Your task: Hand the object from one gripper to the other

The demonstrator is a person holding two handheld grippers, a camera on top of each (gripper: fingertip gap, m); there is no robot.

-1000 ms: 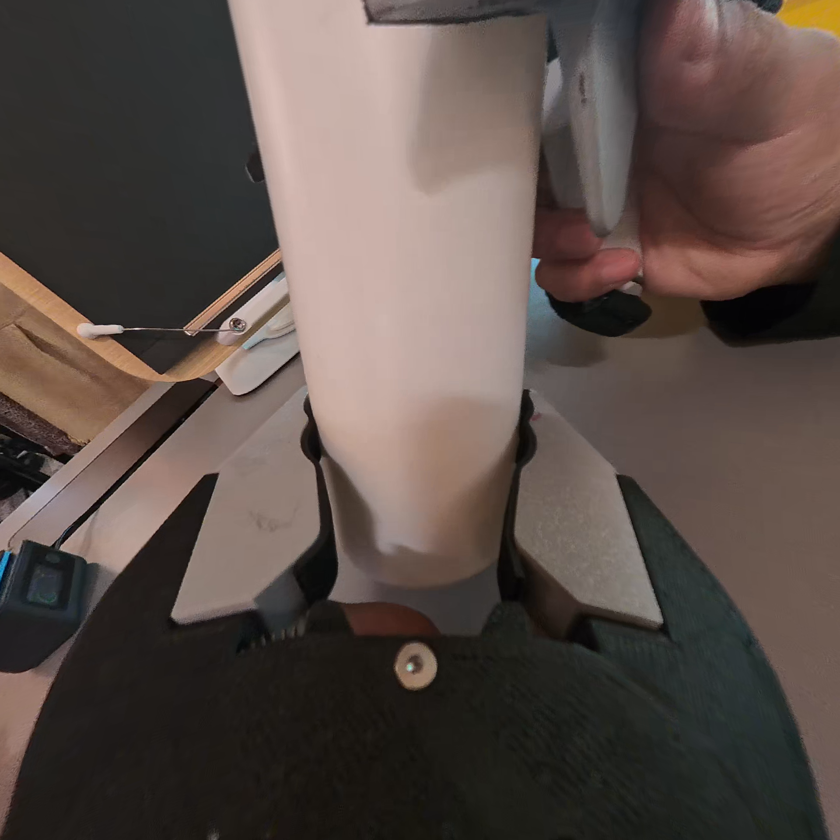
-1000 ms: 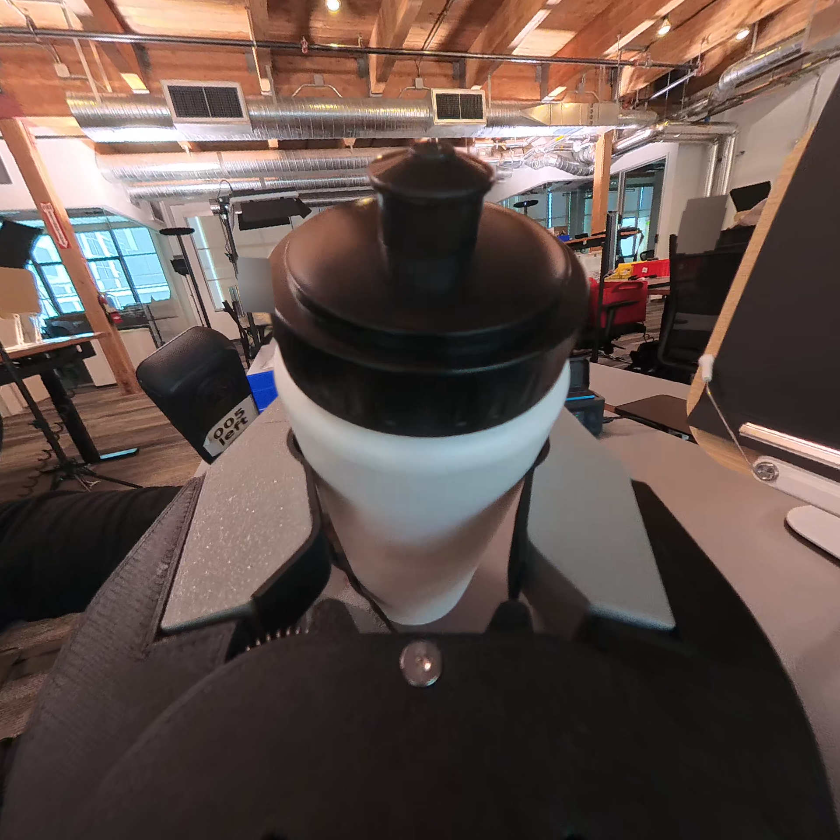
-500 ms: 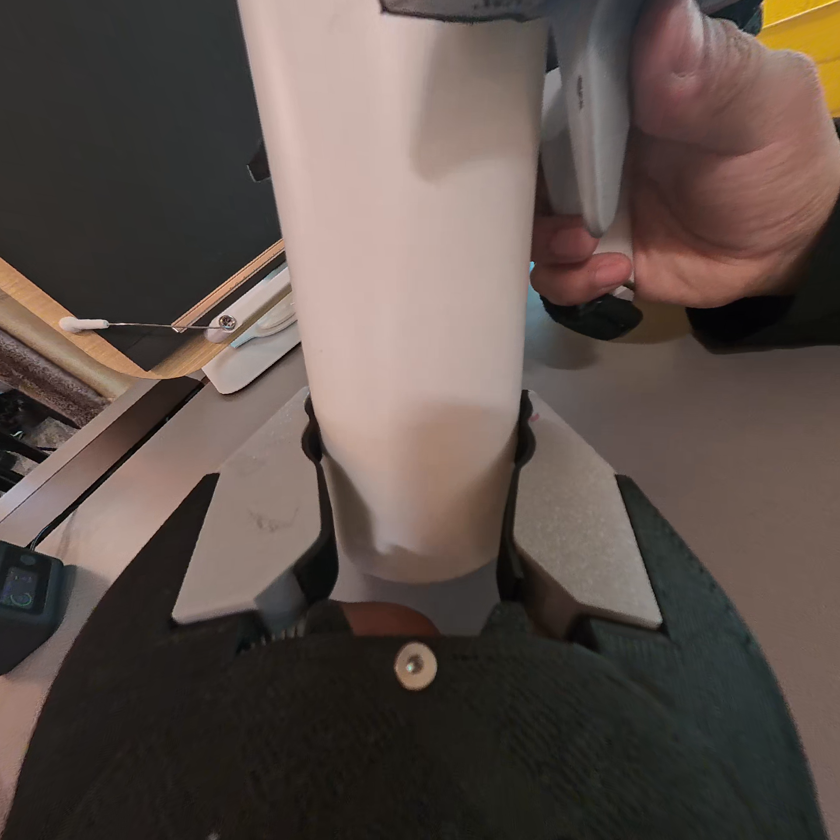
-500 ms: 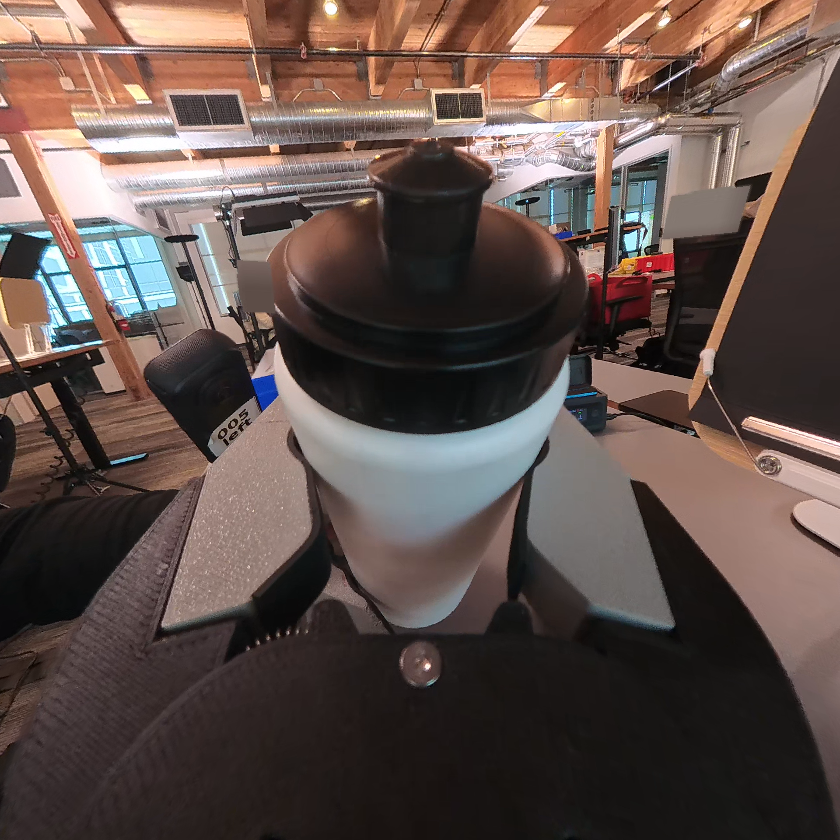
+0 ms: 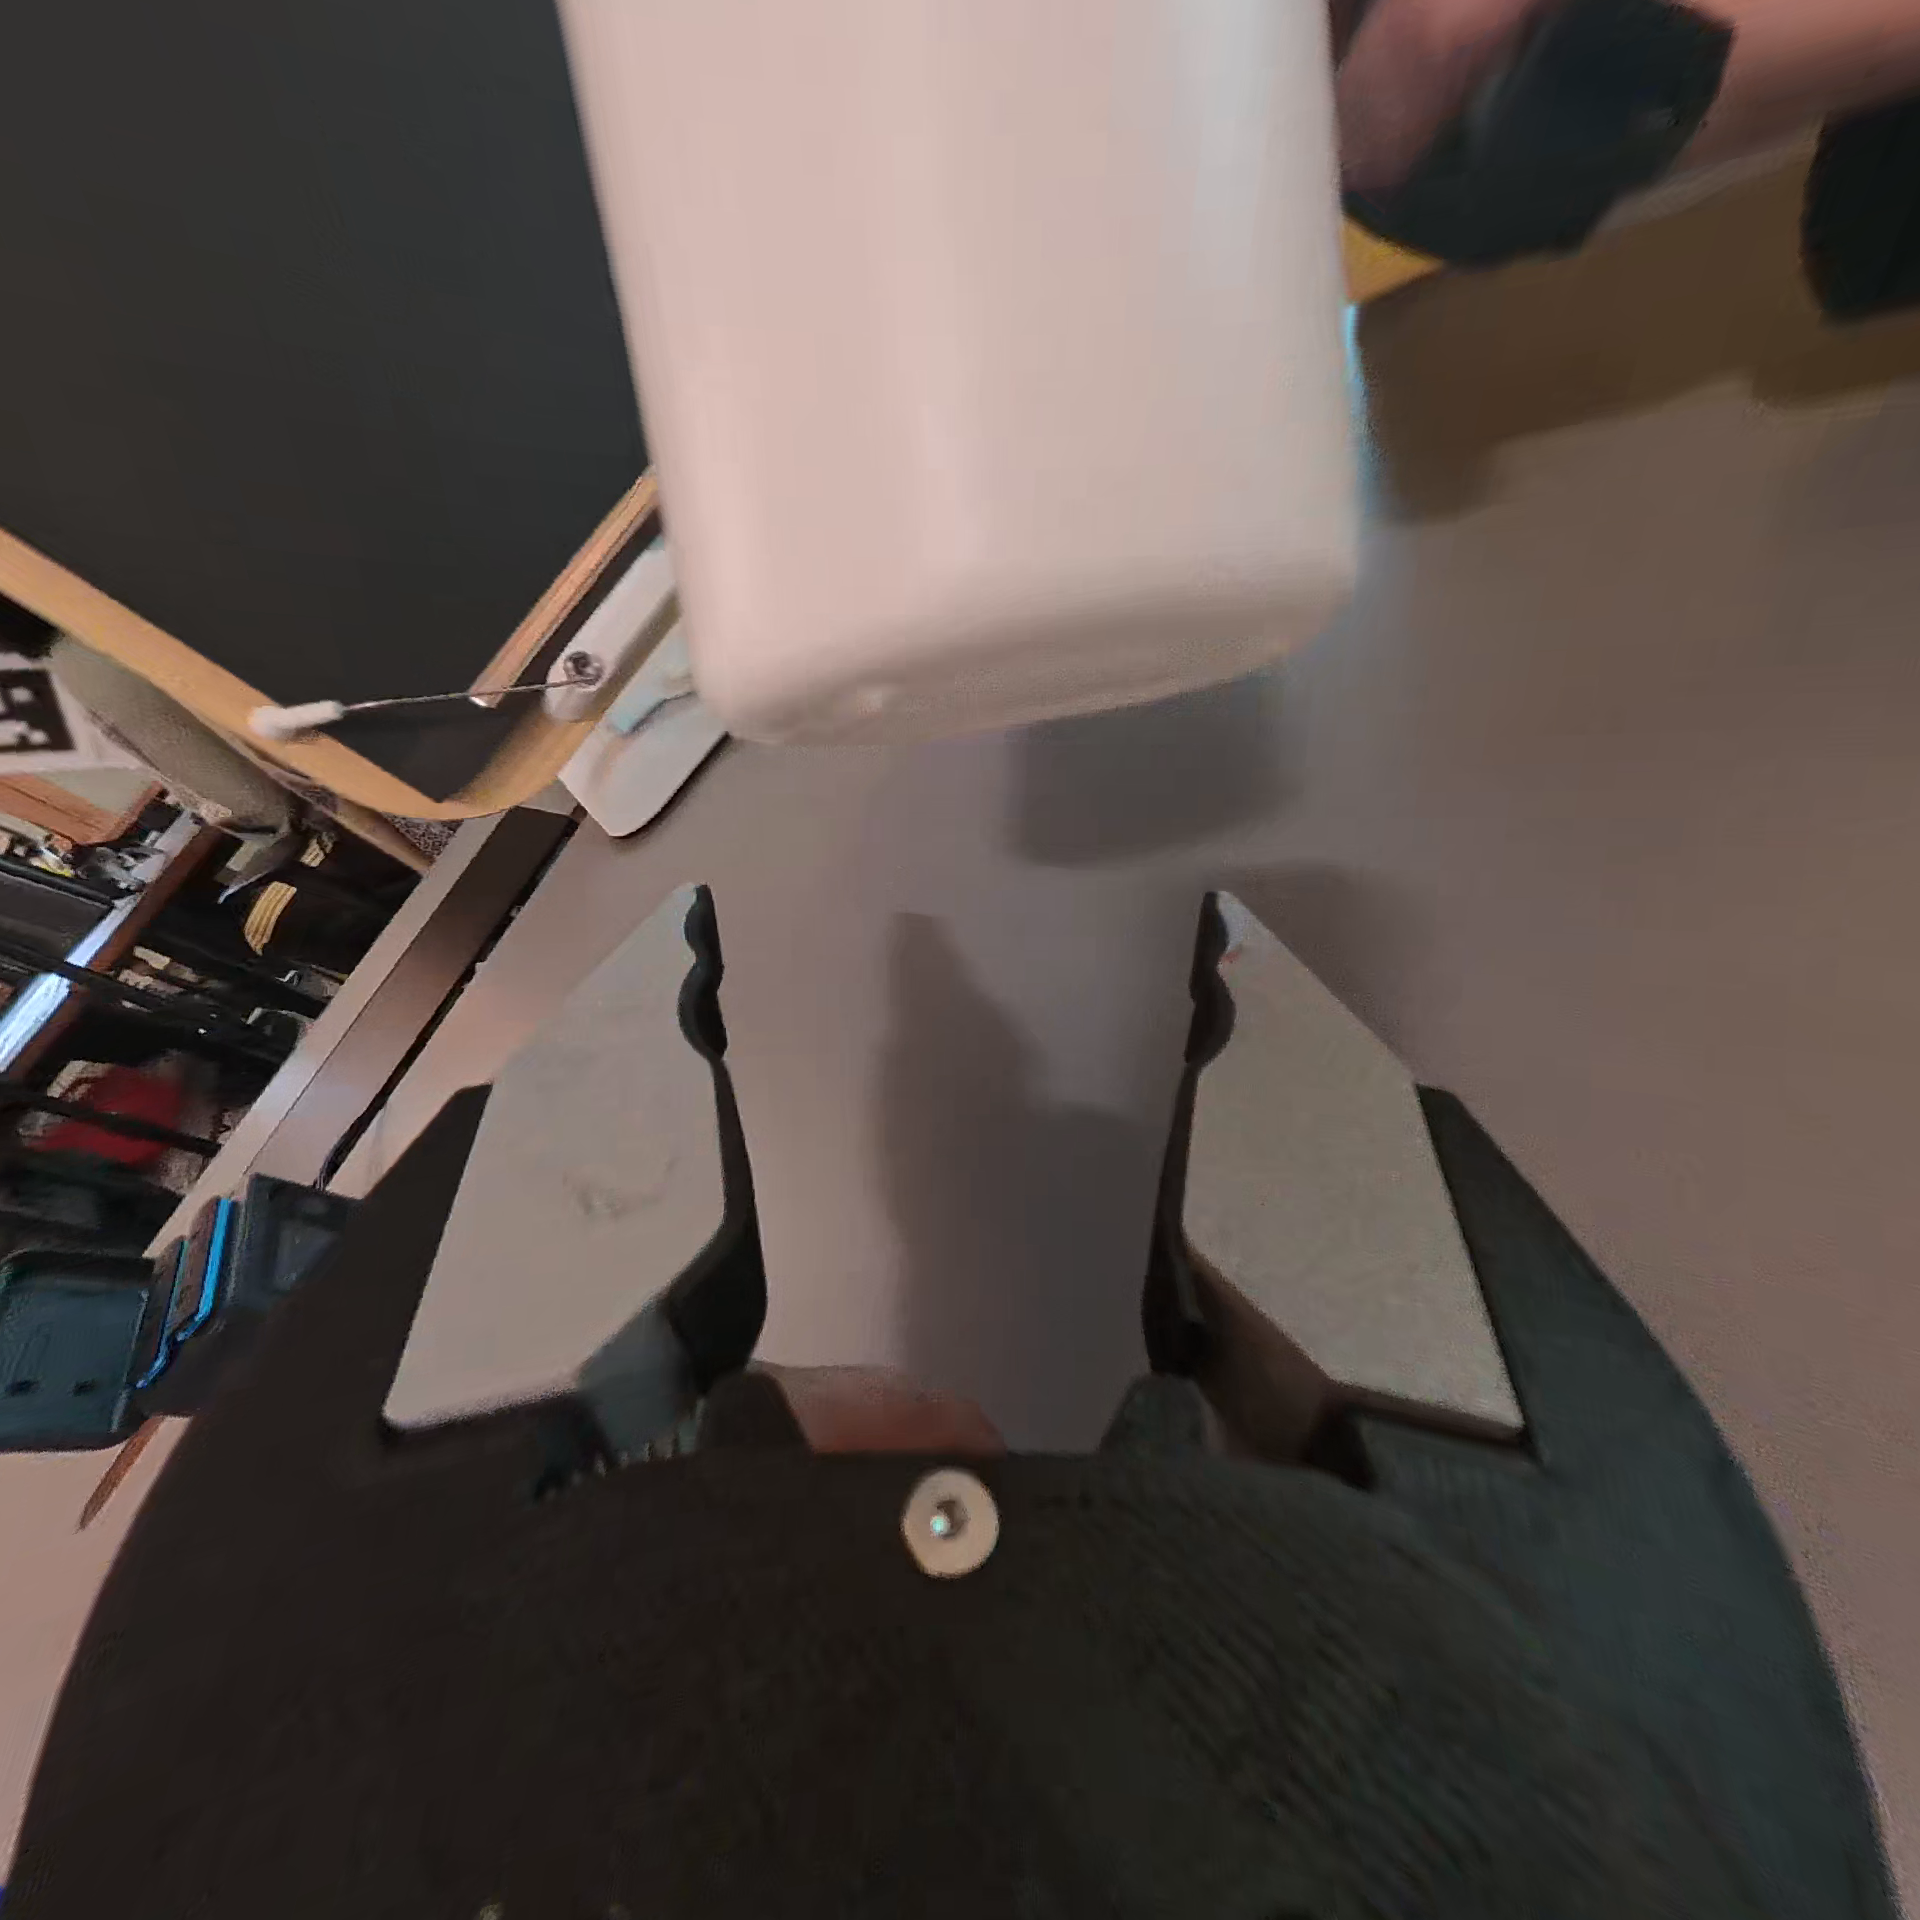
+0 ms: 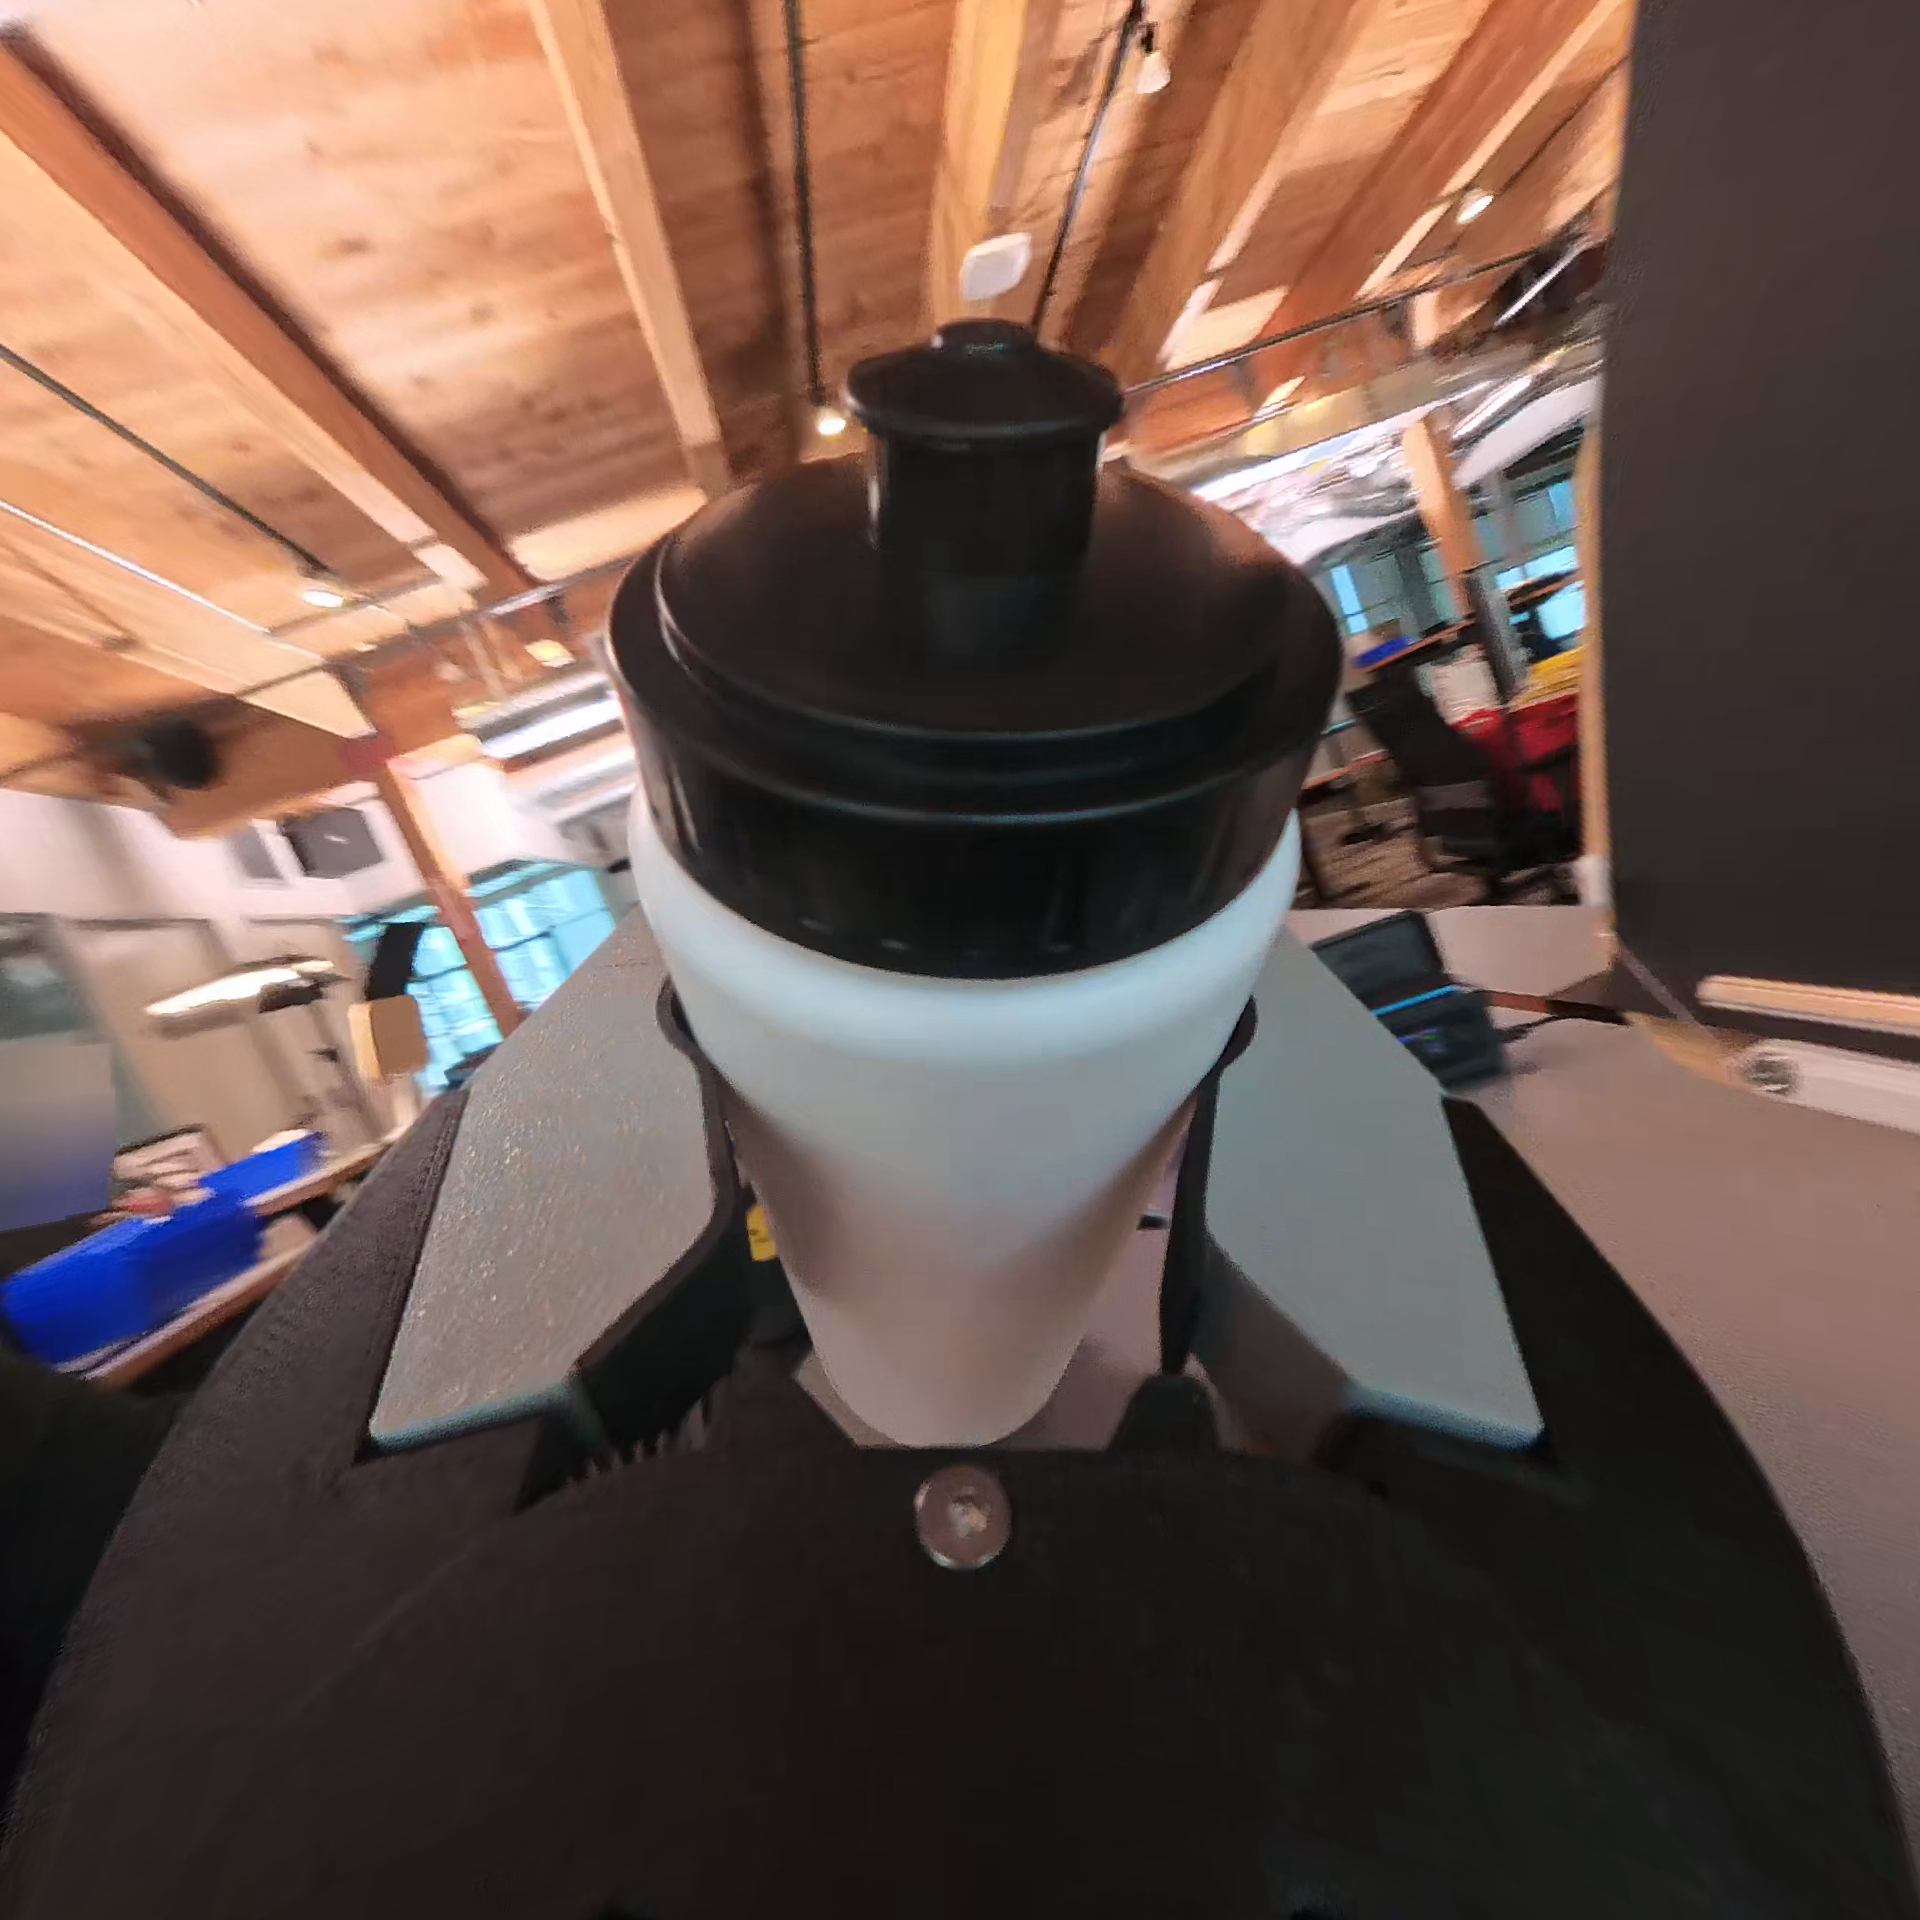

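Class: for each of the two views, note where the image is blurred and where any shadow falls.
Left wrist view: white bottle smeared at its base, shadow on the grey table beneath; right wrist view: bottle cap fairly sharp, ceiling and office background streaked.

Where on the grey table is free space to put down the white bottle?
The grey table is bare ahead of the left gripper, under and right of the white bottle in the right gripper. It is crowded at left: the white stand base and a black device.
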